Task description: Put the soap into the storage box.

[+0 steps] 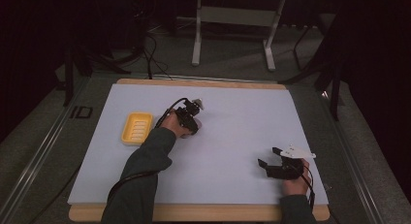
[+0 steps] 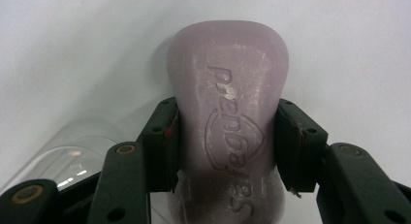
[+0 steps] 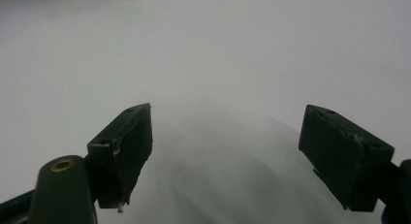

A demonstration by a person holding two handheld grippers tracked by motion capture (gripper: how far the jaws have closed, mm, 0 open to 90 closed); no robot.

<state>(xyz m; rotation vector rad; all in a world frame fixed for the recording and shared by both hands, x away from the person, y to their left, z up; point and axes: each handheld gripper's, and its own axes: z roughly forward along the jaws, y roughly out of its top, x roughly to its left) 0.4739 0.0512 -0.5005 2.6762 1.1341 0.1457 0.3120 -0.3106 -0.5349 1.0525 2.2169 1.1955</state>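
A pale lilac soap bar (image 2: 228,88) with embossed lettering lies on the white table surface (image 1: 242,122). My left gripper (image 2: 227,146) is shut on it, one black pad pressed against each long side at the bar's narrow waist. In the high view my left gripper (image 1: 193,121) is at the table's middle, just right of a yellow ribbed soap dish (image 1: 136,128). My right gripper (image 1: 269,156) rests near the front right of the table. In its own view my right gripper (image 3: 228,151) is open, with nothing but bare white surface between the jaws.
The table has a wooden edge (image 1: 194,213) along the front and back. Beyond the far edge a grey metal frame (image 1: 232,20) stands on the floor, with cables (image 1: 150,49) trailing at the back left. Dark curtains surround the area.
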